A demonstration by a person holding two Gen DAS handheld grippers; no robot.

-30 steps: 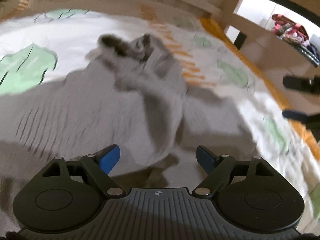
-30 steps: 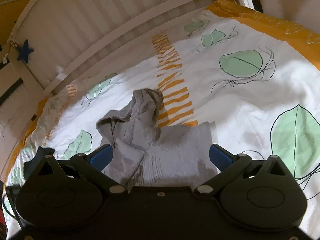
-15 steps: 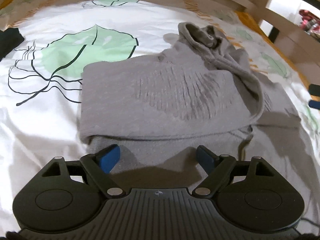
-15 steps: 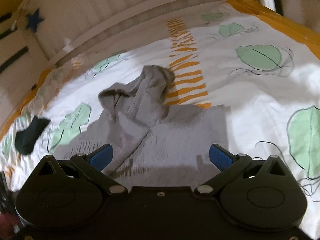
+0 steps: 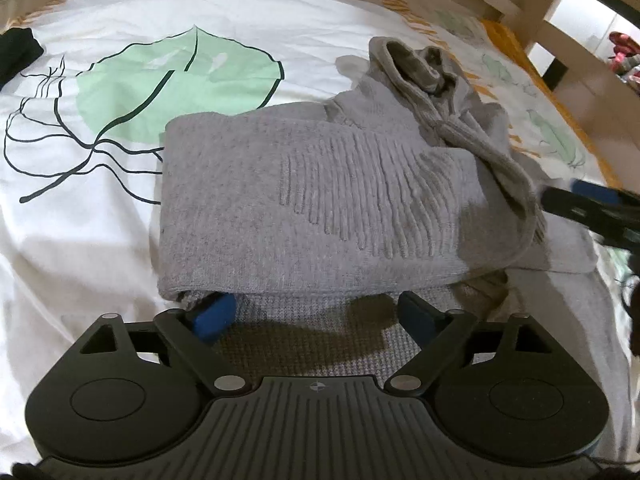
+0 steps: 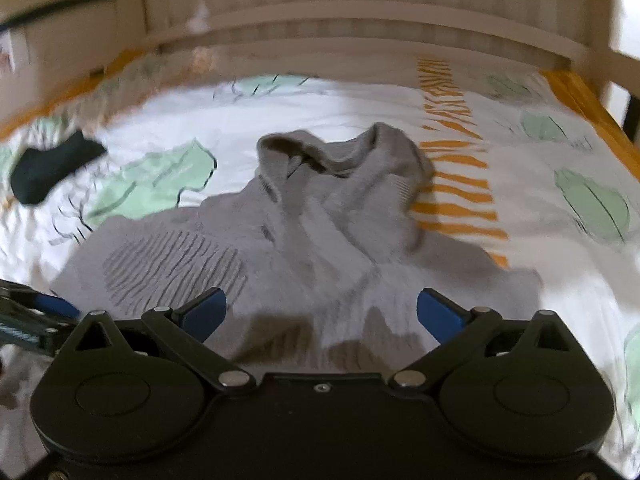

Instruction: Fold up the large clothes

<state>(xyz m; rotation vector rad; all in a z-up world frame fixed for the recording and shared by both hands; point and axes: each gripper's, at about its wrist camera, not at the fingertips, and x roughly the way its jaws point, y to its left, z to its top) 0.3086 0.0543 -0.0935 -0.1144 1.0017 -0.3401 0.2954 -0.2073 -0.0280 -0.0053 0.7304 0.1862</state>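
A grey knit sweater (image 5: 320,200) lies partly folded on the bed, its hood or collar bunched at the far end and a sleeve draped across it. It also shows in the right wrist view (image 6: 304,248). My left gripper (image 5: 316,314) is open at the sweater's near folded edge, its left fingertip (image 5: 212,316) just under the fold. My right gripper (image 6: 320,310) is open and empty above the sweater's near side. The right gripper also shows at the right edge of the left wrist view (image 5: 592,208).
The bed has a white cover with green leaves (image 5: 176,76) and orange stripes (image 6: 456,192). A black garment (image 6: 48,168) lies at the far left. A wooden bed rail (image 6: 360,32) runs behind, and an orange edge (image 6: 588,112) borders the right side.
The left gripper has moved in close to the sweater's near fold. The right gripper has swung left and nearer the sweater. Both stayed open.
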